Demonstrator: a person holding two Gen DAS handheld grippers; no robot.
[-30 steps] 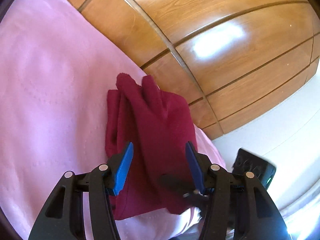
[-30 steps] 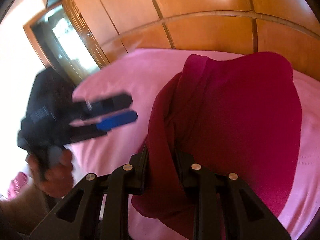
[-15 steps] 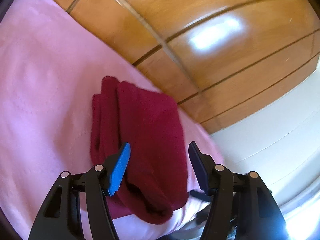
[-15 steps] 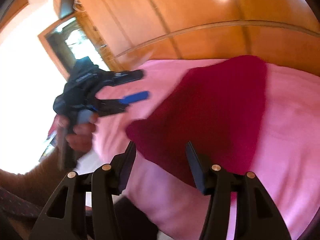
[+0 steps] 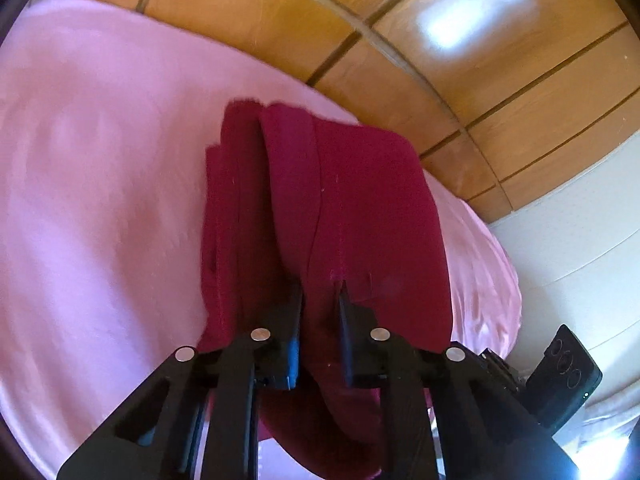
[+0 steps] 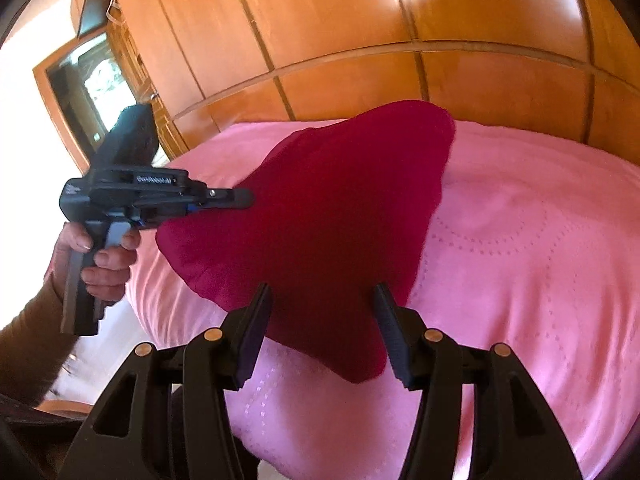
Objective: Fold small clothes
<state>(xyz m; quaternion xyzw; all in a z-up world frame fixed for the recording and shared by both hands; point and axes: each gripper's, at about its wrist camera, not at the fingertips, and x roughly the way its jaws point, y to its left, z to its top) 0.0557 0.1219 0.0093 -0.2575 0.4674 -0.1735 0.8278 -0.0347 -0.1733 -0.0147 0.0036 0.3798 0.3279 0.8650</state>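
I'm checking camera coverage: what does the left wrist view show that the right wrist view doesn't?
Left wrist only: the left claw closing with a fold of the dark red garment between its jaws; a white wall. Right wrist only: the open right claw near the garment's edge; the hand holding the left claw's handle; a window. Both: garment, pink bedspread, wooden panelling.

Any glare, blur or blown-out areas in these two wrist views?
Left wrist view: white glare on the wooden panels, slight motion blur, and the red garment stays readable. Right wrist view: the window side is blown out at left; fisheye bends the panel lines.
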